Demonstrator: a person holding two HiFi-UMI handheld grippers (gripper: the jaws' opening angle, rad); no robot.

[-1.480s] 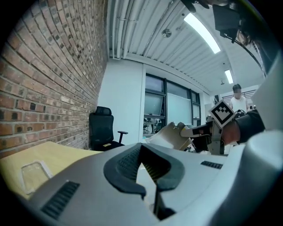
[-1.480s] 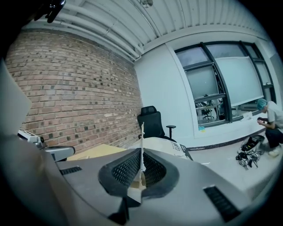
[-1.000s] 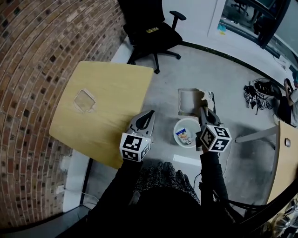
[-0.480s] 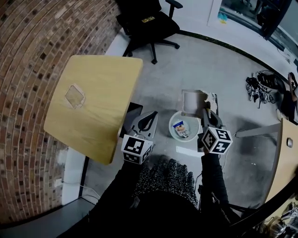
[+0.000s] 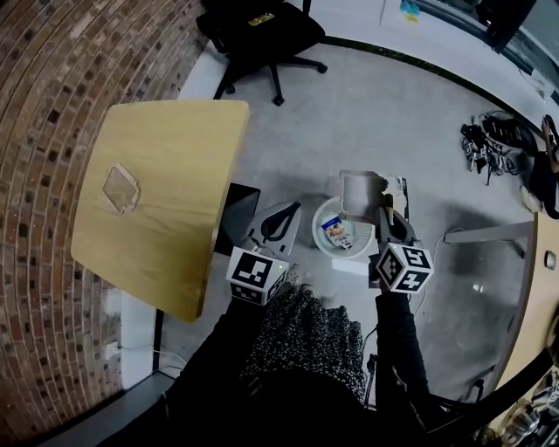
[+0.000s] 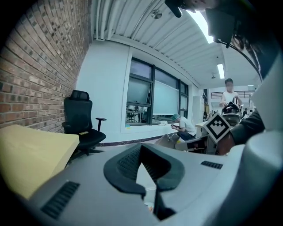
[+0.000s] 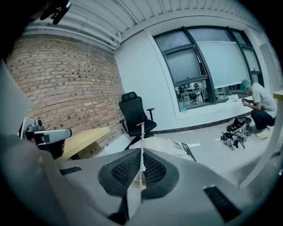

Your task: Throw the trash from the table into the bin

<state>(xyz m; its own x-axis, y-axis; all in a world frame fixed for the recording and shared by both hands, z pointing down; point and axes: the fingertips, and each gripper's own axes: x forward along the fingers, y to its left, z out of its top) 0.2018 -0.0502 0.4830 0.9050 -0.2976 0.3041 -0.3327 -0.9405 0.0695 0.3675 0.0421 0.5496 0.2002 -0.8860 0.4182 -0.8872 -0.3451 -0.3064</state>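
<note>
Room: grey concrete floor [image 5: 393, 113], brick wall [image 5: 52, 87] on the left, black office chair [image 5: 262, 26] at the top edge with its back cut off. A wooden bench [image 5: 166, 175] stands by the wall. One clear plastic piece [image 5: 120, 189] lies on it toward the wall side, its kind not readable. A dark flat panel [image 5: 240, 209] shows under the bench edge, mostly hidden.

The white bin [image 5: 318, 229] is on the floor between the two claws, apart from the bench. A printed wrapper [image 5: 335, 231] lies inside; the other contents are too small to tell.

Right claw [image 5: 385, 203]: clenched on a sheet of paper [image 5: 358, 188]. In the head view the sheet overlaps the bin's far rim and hides it; its height above the bin cannot be told. In the right gripper view the sheet shows edge-on only, a thin white line rising between the pads [image 7: 121, 170].

Left claw [image 5: 286, 209]: jaw tips together, nothing gripped, just left of the bin. The left gripper view shows a pale sliver behind the tips, not identifiable.

A flat white item [image 5: 348, 266] on the floor beside the bin is partly covered by the right claw. The person's sleeves and torso hide the floor below
</note>
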